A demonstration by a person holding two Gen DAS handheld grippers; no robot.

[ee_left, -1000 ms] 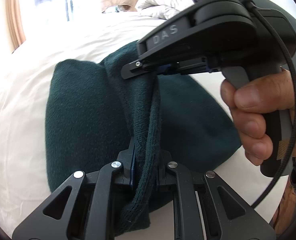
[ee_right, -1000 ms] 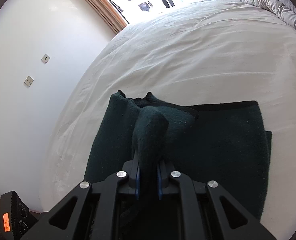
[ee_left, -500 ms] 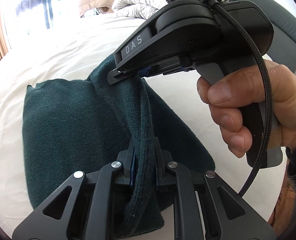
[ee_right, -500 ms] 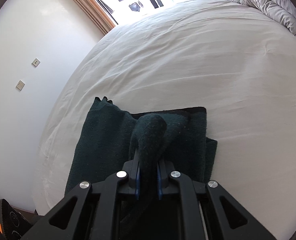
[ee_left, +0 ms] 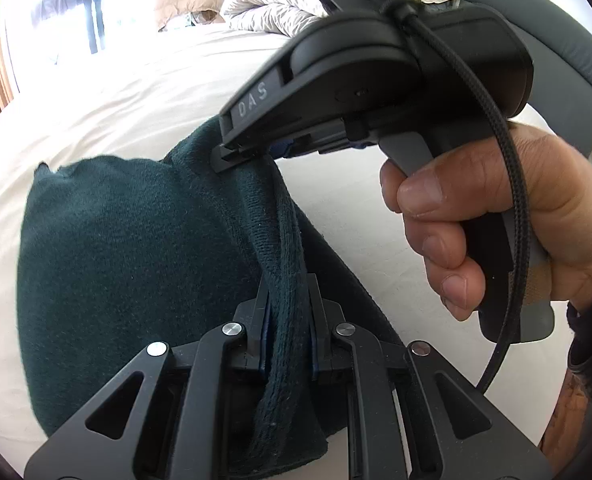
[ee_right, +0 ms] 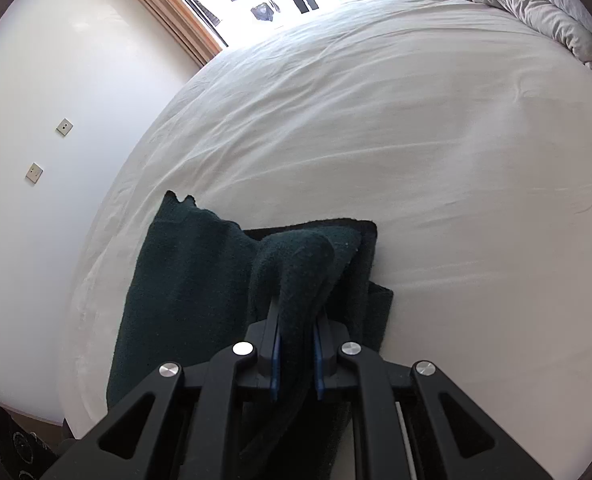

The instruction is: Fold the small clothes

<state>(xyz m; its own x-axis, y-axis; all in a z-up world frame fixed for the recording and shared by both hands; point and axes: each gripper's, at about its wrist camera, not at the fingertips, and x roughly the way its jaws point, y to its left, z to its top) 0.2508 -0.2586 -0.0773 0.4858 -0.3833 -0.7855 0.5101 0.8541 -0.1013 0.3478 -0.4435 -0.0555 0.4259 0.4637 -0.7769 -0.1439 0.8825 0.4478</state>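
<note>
Both claws, left (ee_left: 287, 300) and right (ee_right: 298, 320), pinch the green cloth (ee_left: 135, 248).

A bedroom at home — a white-sheeted bed (ee_right: 376, 120), a rumpled duvet (ee_right: 536, 4), a curtained window (ee_left: 75, 8).

left gripper (ee_left: 287, 320): jaws clamped, angled down | right gripper (ee_right: 298, 344): jaws clamped, hand (ee_left: 496, 216) on handle
</note>
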